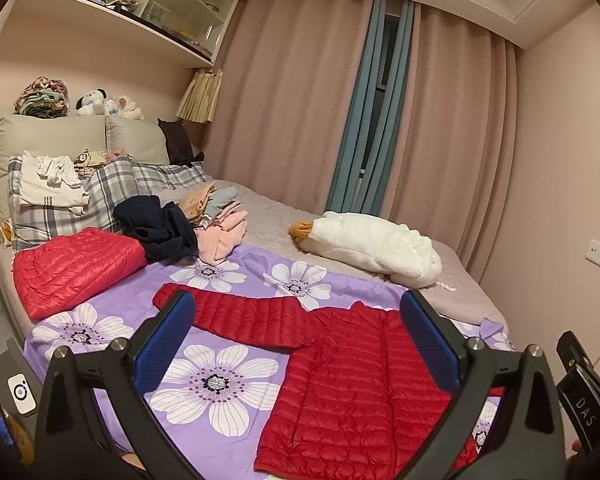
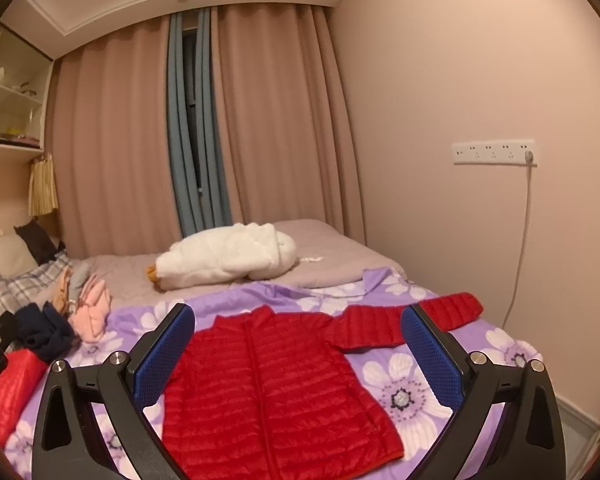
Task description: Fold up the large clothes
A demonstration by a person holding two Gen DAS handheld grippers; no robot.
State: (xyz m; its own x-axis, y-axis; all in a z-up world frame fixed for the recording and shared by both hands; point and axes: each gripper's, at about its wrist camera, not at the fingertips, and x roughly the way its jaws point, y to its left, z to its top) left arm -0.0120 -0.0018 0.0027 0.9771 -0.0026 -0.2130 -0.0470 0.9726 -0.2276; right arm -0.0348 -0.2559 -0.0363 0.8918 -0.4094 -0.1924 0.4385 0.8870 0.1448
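Observation:
A red quilted down jacket (image 1: 352,392) lies flat and spread out on the purple flowered sheet (image 1: 220,384), both sleeves stretched sideways. In the right wrist view the jacket (image 2: 276,376) is front up with its right sleeve (image 2: 448,312) out to the side. My left gripper (image 1: 300,344) is open and empty, held above the jacket's left sleeve. My right gripper (image 2: 298,344) is open and empty above the jacket's body. A second red jacket (image 1: 76,268) lies folded at the left.
A pile of dark and pink clothes (image 1: 180,228) lies behind the folded jacket. A white goose plush (image 1: 372,246) lies on the grey bedding by the curtains. Pillows and a plaid quilt (image 1: 100,196) are at the headboard. A wall with a power strip (image 2: 494,152) bounds the right.

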